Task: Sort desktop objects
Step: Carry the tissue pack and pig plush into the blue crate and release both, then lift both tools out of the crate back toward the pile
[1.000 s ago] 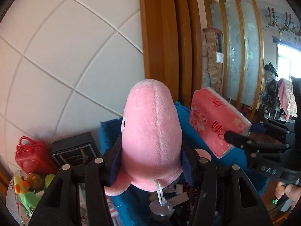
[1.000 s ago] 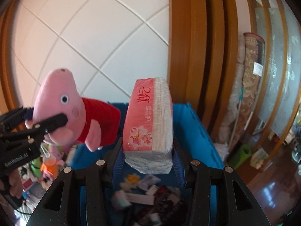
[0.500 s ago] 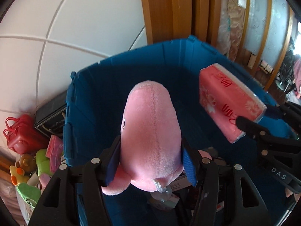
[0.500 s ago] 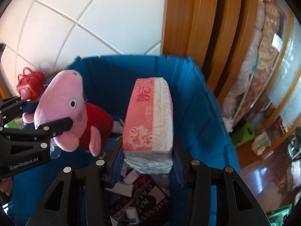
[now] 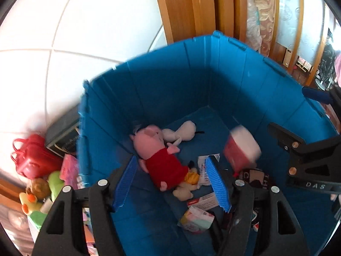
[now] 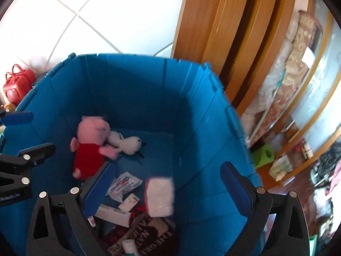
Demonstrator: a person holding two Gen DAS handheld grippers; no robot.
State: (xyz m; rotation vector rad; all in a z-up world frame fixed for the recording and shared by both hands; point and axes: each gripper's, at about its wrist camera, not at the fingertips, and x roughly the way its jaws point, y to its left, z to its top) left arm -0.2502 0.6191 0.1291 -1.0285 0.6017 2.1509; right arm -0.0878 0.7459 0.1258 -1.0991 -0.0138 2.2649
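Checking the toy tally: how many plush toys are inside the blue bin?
2: the pink pig plush by the blue bin's left wall, the white dog plush touching its head. Others may be hidden.

Pink pig plush (image 5: 158, 157) lying in blue bin (image 5: 170, 89), blurred tissue pack (image 5: 242, 149) beside

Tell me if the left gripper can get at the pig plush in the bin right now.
Probably yes. The left gripper is open and empty above the blue bin, and the pig plush lies uncovered on the bin floor just ahead of its fingers, beside a white plush.
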